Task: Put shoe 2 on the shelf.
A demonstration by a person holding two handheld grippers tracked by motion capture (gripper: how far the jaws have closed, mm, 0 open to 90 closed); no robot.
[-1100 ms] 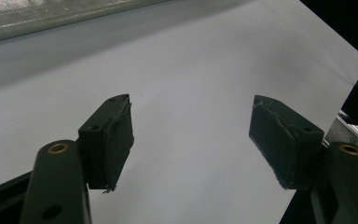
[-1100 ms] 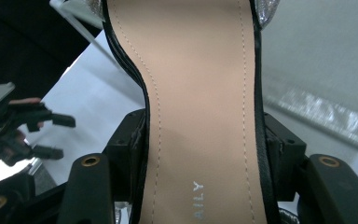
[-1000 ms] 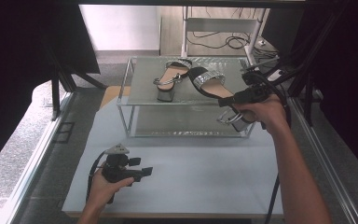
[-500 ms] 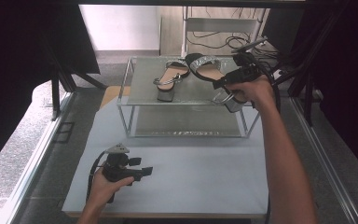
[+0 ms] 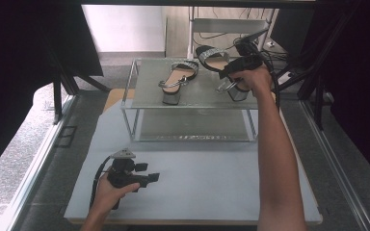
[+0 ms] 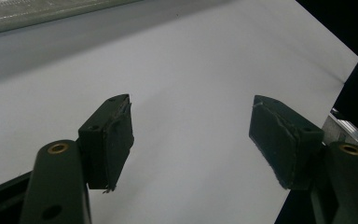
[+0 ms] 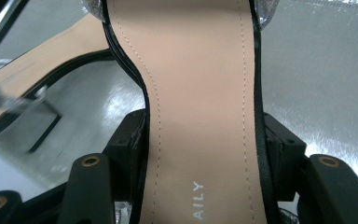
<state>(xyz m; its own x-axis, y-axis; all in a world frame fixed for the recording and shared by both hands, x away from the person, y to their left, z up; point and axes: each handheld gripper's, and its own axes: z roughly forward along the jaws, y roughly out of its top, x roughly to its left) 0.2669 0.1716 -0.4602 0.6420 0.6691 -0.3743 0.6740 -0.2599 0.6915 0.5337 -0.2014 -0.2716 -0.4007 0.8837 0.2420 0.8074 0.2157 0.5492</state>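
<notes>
A black sandal (image 5: 212, 55) with a silver strap and a beige insole (image 7: 200, 93) is held over the right back part of the glass shelf (image 5: 192, 107). My right gripper (image 5: 232, 68) is shut on its narrow waist, one pad on each side edge. In the right gripper view, that gripper (image 7: 203, 149) clamps the sole. Its block heel (image 5: 238, 91) hangs low by the shelf top; I cannot tell if it touches. The matching sandal (image 5: 176, 79) stands on the shelf to the left. My left gripper (image 5: 151, 178) lies on the white table (image 5: 212, 183), its jaws open and nothing between them (image 6: 191, 140).
The shelf is a metal-framed glass stand at the table's far half, with an open lower level. Cables and a metal stand (image 5: 231, 26) sit behind it. Dark curtains flank both sides. The matching sandal (image 7: 42, 56) shows at the left of the right gripper view.
My right hand has carried the sandal from the shelf's front right toward its back, and a little to the left. The left gripper has stayed where it was.
</notes>
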